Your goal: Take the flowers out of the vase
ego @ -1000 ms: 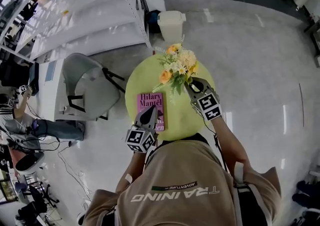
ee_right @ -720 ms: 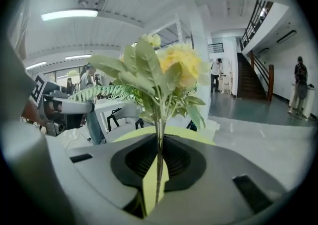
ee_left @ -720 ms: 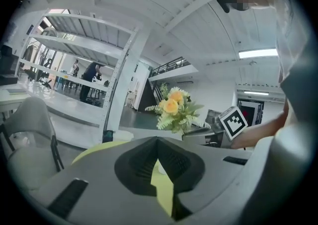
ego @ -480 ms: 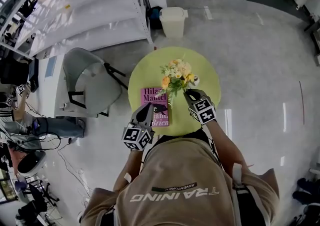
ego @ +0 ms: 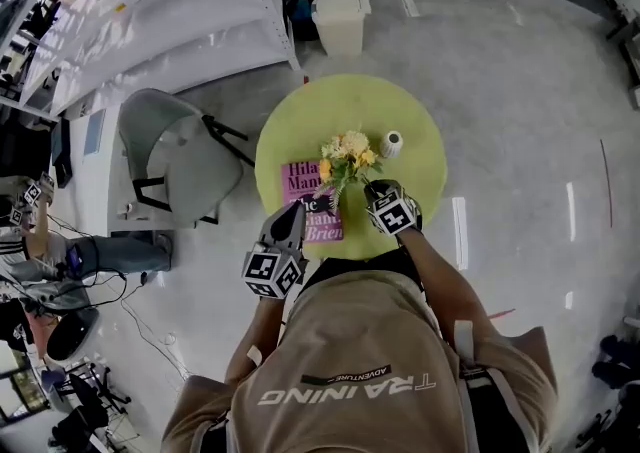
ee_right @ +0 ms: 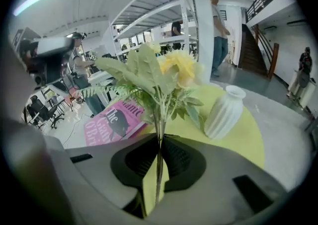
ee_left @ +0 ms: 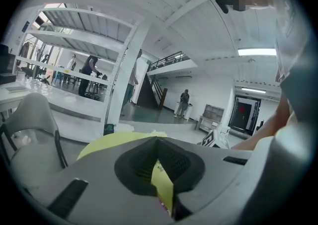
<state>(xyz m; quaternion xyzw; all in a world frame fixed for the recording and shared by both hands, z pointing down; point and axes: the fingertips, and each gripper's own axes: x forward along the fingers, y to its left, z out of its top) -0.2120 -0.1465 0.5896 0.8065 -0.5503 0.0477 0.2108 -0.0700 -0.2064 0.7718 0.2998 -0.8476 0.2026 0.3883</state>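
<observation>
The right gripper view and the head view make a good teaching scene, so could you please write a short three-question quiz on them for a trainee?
1. True or false: the flowers are standing in the white vase.
2. What is the right gripper shut on? A: the stems of the flowers. B: the vase. C: nothing.
3. In a few words: what does the vase stand on?

Key
1. False: the flowers are out of the vase, which stands apart from them.
2. A.
3. The round yellow-green table.
</observation>
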